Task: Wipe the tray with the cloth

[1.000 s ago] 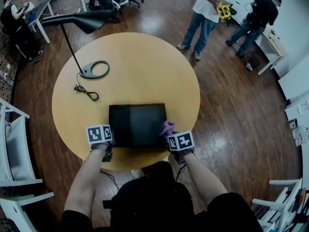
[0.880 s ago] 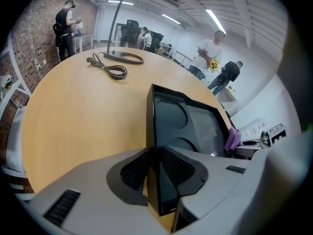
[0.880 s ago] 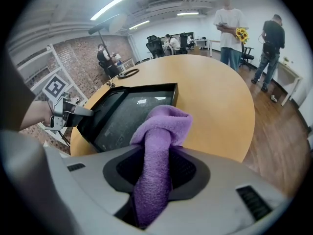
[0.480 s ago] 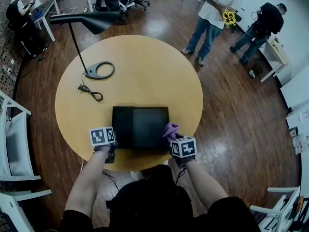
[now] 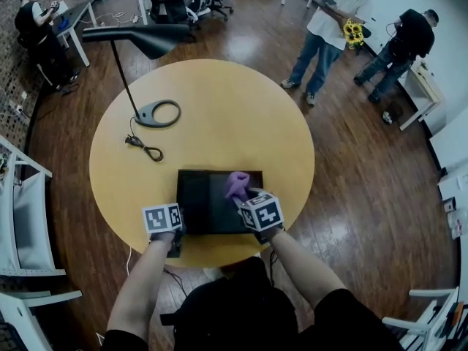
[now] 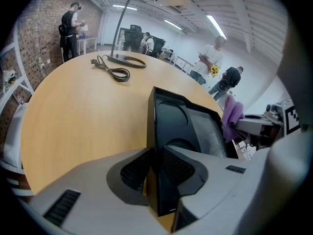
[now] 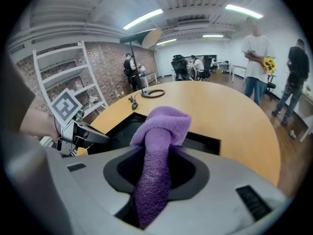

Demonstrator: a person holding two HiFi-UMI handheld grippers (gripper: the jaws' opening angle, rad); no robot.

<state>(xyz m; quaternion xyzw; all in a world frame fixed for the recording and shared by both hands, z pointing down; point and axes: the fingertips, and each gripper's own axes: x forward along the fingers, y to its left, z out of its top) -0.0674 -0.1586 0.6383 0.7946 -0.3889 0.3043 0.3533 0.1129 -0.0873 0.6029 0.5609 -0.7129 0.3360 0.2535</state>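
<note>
So the black tray (image 5: pixel 201 202) sits on the round wooden table (image 5: pixel 219 108), at the near edge right in front of the person. The left gripper (image 5: pixel 174 241) is at the tray's near left corner. In the left gripper view the jaws are closed down on the tray's rim, with the thin black edge pinched right between the pads.

The right gripper (image 5: pixel 245 198) has the purple cloth (image 5: pixel 235 183). Its own view shows the jaws squeezed on a twisted strip of it, with a bunched wad poking out past the tips (looks kind of like a little fleece knot). From the head view that wad is over the inside of the tray, a bit right of centre and toward the far rim. Honestly I can't tell whether the cloth is actually pressing on the tray floor or just above it.

Other stuff on the table is well away from the tray, all on the far left side. There's a black lamp (image 5: pixel 139 39) with a ring-shaped base and a coiled cord (image 5: pixel 146 149) lying beside it. A few people are standing around on the wooden floor (image 5: pixel 351 167) in the background, one holding yellow flowers (image 5: pixel 354 32).
</note>
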